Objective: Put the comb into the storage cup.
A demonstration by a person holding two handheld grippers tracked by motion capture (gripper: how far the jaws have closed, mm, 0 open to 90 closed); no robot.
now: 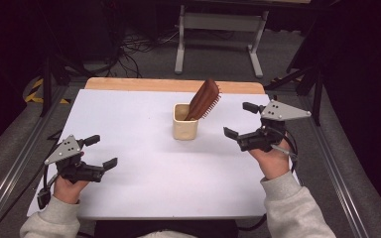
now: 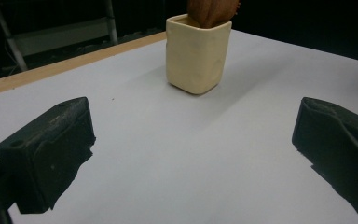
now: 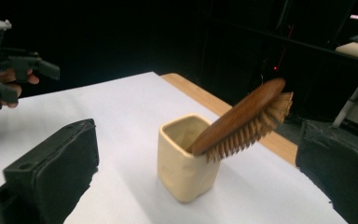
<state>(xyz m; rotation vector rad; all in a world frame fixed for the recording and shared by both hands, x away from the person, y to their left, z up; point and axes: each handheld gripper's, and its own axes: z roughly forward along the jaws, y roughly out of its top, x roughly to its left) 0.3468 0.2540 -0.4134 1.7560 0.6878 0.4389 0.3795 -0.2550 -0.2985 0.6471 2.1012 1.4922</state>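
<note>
Wooden hairbrush (image 1: 204, 99), one cream cup (image 1: 184, 121)

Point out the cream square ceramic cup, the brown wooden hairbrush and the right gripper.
cream square ceramic cup (image 1: 184, 130): high view, front wall.
brown wooden hairbrush (image 3: 242, 120): right gripper view, smooth wooden back.
right gripper (image 1: 239, 120): high view, midway between its open jaws.

Left gripper (image 1: 98, 151) and right gripper (image 1: 239, 119), jaws apart.

hairbrush (image 1: 204, 99) leaning in cream cup (image 1: 184, 128), grippers apart on table (image 1: 144, 163)
</note>
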